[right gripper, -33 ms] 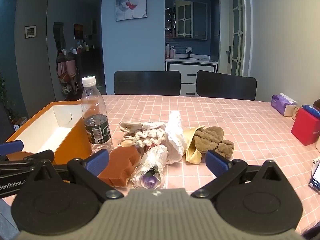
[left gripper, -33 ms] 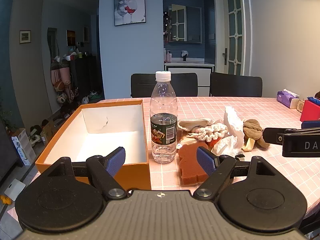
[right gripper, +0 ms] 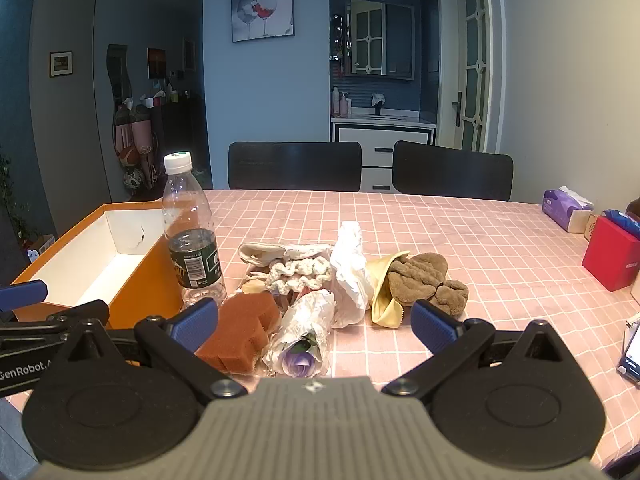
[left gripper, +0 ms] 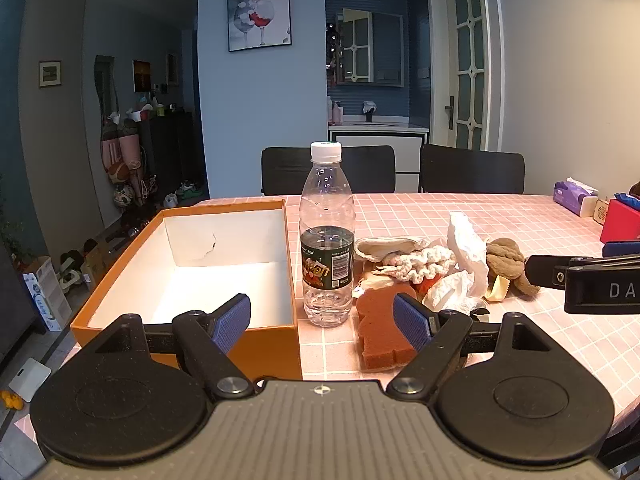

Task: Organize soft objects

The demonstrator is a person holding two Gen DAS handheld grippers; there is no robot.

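A pile of soft things lies mid-table: a brown sponge (right gripper: 240, 326), a wrapped purple flower (right gripper: 300, 336), a white knitted scrunchie (right gripper: 300, 274), white crumpled paper (right gripper: 352, 272), a brown cloth (right gripper: 424, 278) on a yellow cloth (right gripper: 382, 300). An open orange box (left gripper: 192, 276), white inside, stands left of it. My left gripper (left gripper: 322, 322) is open and empty, in front of the bottle and the sponge (left gripper: 380, 332). My right gripper (right gripper: 314, 320) is open and empty, just in front of the pile.
A plastic water bottle (left gripper: 327, 240) stands between box and pile. A purple tissue pack (right gripper: 564, 208) and a red box (right gripper: 610, 258) sit at the right edge. Two black chairs (right gripper: 294, 166) stand behind the pink checked table (right gripper: 500, 248).
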